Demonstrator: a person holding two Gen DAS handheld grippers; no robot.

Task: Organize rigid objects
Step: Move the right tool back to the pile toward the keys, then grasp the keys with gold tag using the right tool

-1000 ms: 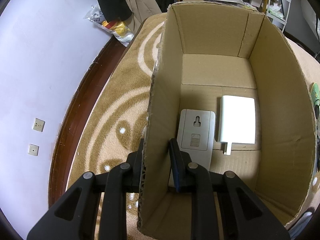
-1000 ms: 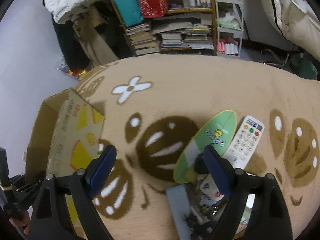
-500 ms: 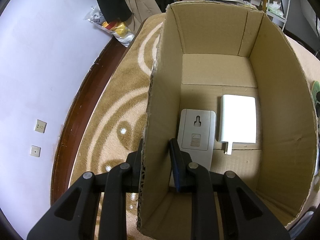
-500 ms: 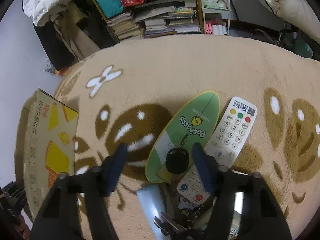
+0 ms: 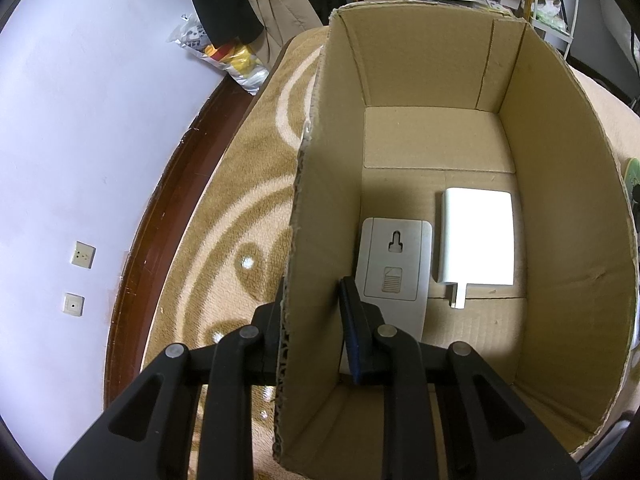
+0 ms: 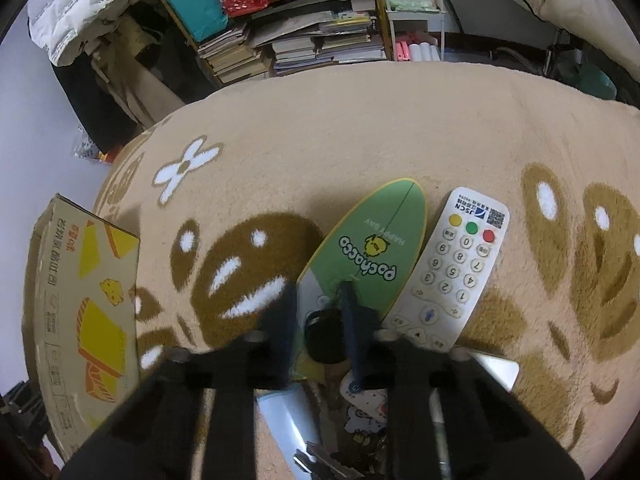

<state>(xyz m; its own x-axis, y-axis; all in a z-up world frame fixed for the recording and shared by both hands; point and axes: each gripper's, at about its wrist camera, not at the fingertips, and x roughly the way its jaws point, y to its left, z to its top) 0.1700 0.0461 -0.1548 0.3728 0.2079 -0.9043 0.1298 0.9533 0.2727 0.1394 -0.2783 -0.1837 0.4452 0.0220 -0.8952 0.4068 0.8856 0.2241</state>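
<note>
While the left gripper [image 5: 312, 312] clamps the cardboard box [image 5: 320, 208] wall, the right gripper [image 6: 318, 312] has narrowed, apparently closing around the black key fob [image 6: 322, 338].

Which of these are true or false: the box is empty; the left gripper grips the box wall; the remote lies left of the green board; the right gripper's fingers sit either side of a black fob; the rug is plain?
1. The box is empty. False: a grey device and a white charger lie side by side on its floor.
2. The left gripper grips the box wall. True: one finger is outside the wall, one inside.
3. The remote lies left of the green board. False: it lies right of it.
4. The right gripper has its fingers either side of a black fob. True; whether they touch it is unclear.
5. The rug is plain. False: it has brown and white patterns.
</note>
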